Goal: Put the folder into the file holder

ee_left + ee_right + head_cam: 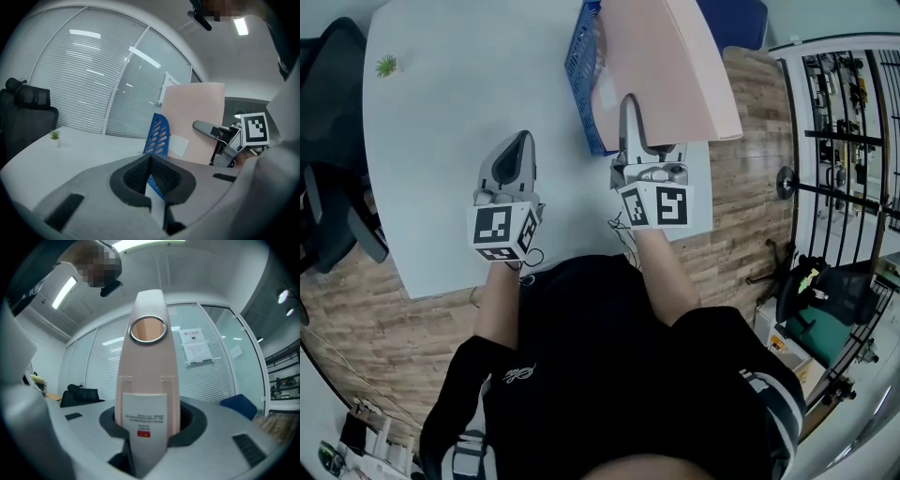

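A small green potted plant [386, 66] upper left on the white rounded table [450, 216]; a black office chair [333, 112] at left edge.

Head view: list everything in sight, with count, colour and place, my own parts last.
folder: one, pink, held over the table's right side
file holder: one, blue, on the table, left of the folder
table: one, white, in front of the person
plant: one, green, table's far left part
office chair: one, black, left of the table
left gripper: one, grey, shut, empty
right gripper: one, grey, shut on the folder
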`<action>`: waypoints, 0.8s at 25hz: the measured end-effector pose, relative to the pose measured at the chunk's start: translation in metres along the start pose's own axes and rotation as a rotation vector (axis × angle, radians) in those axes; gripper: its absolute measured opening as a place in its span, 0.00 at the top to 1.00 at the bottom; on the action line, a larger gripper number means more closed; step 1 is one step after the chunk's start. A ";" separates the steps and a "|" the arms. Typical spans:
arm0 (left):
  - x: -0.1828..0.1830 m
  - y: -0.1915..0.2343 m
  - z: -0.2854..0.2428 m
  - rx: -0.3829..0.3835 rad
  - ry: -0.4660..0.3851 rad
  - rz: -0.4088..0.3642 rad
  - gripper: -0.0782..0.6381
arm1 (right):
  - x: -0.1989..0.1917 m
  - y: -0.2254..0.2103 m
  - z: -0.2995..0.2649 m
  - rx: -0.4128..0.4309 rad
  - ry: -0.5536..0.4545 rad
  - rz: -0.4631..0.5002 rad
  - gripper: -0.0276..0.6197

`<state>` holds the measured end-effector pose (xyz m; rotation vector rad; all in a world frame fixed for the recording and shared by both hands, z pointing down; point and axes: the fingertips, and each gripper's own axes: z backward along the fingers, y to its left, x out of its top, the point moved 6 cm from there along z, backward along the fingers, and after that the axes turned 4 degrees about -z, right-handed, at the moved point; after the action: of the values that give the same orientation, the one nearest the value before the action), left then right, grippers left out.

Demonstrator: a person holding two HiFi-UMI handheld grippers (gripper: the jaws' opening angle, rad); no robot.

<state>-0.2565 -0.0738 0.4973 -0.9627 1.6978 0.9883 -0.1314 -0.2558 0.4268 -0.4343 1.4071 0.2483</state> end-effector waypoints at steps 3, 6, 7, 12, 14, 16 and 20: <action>0.001 0.003 -0.001 -0.004 0.001 0.001 0.89 | -0.001 0.001 -0.002 -0.002 -0.006 0.003 0.71; 0.001 0.007 -0.001 0.000 0.001 0.004 0.89 | -0.001 0.002 -0.004 0.001 -0.010 0.005 0.71; 0.000 0.007 -0.001 0.002 0.002 0.005 0.89 | -0.001 0.002 -0.004 0.002 -0.010 0.006 0.71; -0.003 0.008 0.000 0.003 0.007 0.011 0.89 | -0.002 0.000 -0.005 0.000 -0.008 0.009 0.71; -0.003 0.009 0.000 0.004 0.009 0.013 0.89 | -0.001 0.000 -0.006 -0.002 -0.006 0.011 0.71; -0.004 0.011 -0.001 0.005 0.012 0.015 0.89 | -0.002 0.001 -0.007 -0.002 -0.003 0.012 0.71; -0.002 0.009 -0.003 0.001 0.009 0.014 0.89 | -0.002 0.002 -0.008 0.006 -0.002 0.019 0.71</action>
<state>-0.2653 -0.0726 0.5020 -0.9571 1.7146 0.9931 -0.1395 -0.2574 0.4274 -0.4158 1.4105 0.2604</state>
